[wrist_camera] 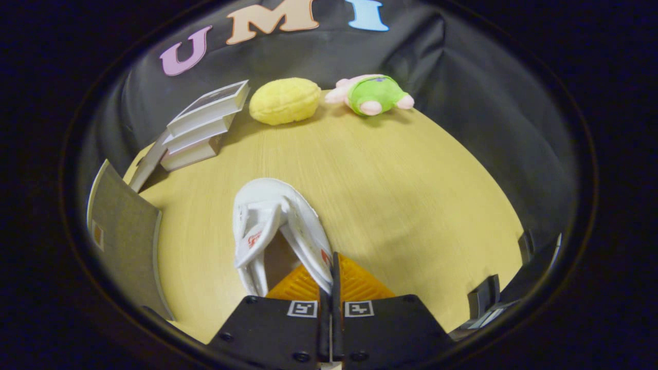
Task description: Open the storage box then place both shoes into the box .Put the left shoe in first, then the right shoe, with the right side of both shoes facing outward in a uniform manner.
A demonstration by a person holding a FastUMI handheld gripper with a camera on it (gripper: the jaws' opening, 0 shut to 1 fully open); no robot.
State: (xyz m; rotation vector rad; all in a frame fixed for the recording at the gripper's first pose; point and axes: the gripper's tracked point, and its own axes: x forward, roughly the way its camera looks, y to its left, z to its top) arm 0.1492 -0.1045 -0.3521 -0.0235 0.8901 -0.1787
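A: What stands at the far left?

B: A grey panel (126, 234) stands upright on the wooden table (411, 195), well to the left of the fingers. It is flat, with a pale rim and a small orange mark low on its face. Its lower part is cut off, so I cannot tell if it belongs to the storage box.

A: And behind it?

B: A stack of 3 white books (205, 126) lies tilted near the cloth wall. 1 thin white piece leans down from the stack; I cannot tell what it is.

A: Where is the shoe?

B: The white shoe (272, 226) hangs just ahead of the fingers, its body a little to their left. It looks lifted, with its opening turned to the camera. The upper is white with small red marks, 1 on the inner side and 1 near the grip. I cannot tell if it is the left or the right shoe.

A: What about the gripper (333, 272)?

B: Its 2 fingers are pressed together on the right wall of the shoe, close to the opening. The edge of the shoe disappears between them.

A: And further right?

B: A yellow plush toy (285, 101) and a green and pink plush toy (372, 95) lie at the far side of the table. At the right, dark objects (506, 298) are cut off and hard to identify.
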